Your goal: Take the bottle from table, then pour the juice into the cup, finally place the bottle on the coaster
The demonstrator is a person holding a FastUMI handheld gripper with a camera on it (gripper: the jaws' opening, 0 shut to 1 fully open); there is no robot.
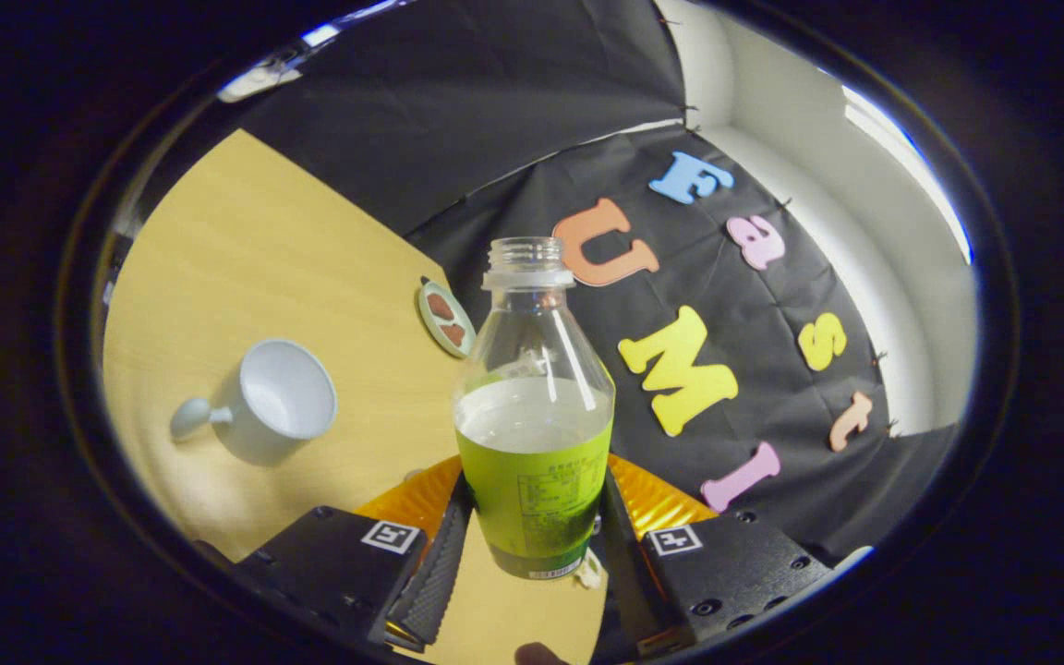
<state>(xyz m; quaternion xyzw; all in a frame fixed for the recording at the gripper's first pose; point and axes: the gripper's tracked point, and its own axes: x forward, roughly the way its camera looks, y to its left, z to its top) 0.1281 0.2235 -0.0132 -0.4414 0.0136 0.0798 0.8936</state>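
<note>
A clear uncapped bottle with a green label stands between my fingers, about half full of pale juice. My gripper is shut on it, with the left finger and the right finger pressing on the label's two sides. The bottle leans relative to the wooden table, and its base seems to be off the surface. A white cup with a handle sits on the table, left of the bottle and beyond the left finger, with its mouth open to me. A small round coaster with brown patches lies near the table's far edge, just left of the bottle's shoulder.
The table's edge runs close behind the coaster and meets the black cloth wall. A white wall rises beyond the cloth to the right. Bare tabletop lies between the cup and the coaster.
</note>
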